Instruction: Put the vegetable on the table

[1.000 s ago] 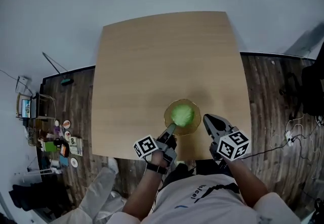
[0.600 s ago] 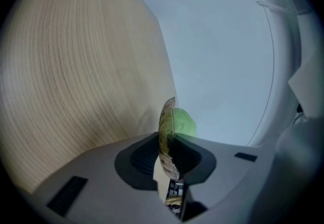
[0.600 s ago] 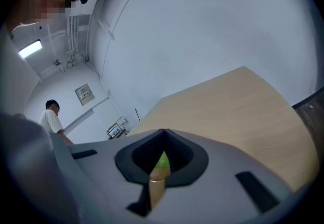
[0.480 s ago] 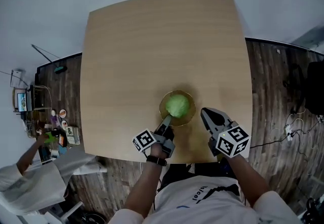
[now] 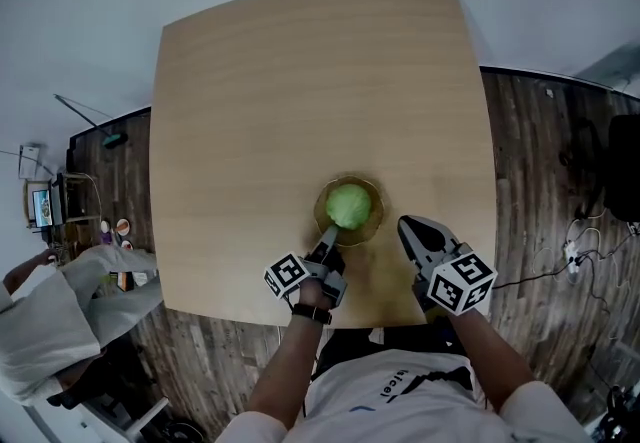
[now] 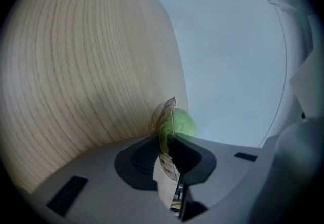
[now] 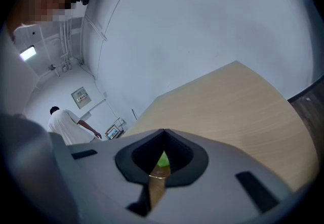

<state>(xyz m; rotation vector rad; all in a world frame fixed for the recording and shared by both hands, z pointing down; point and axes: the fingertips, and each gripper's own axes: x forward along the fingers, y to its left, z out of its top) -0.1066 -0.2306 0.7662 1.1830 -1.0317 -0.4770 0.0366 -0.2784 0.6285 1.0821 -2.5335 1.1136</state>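
Well — left tongs (image 5: 327, 244) pinch bowl (image 5: 380, 212) rim, vegetable (image 5: 349, 205) inside; shirt print (image 5: 398, 380) unreadable.

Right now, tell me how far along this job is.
Done: nothing yet; the vegetable sits in the bowl on the table. In hand: left gripper clamps the bowl's rim; right gripper shut, empty, beside it. Left: moving the vegetable onto the table.

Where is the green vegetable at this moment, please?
In the head view, the green vegetable sits in the bowl by the table's near edge, just ahead of the left hand-held gripper, which grips the bowl's rim.
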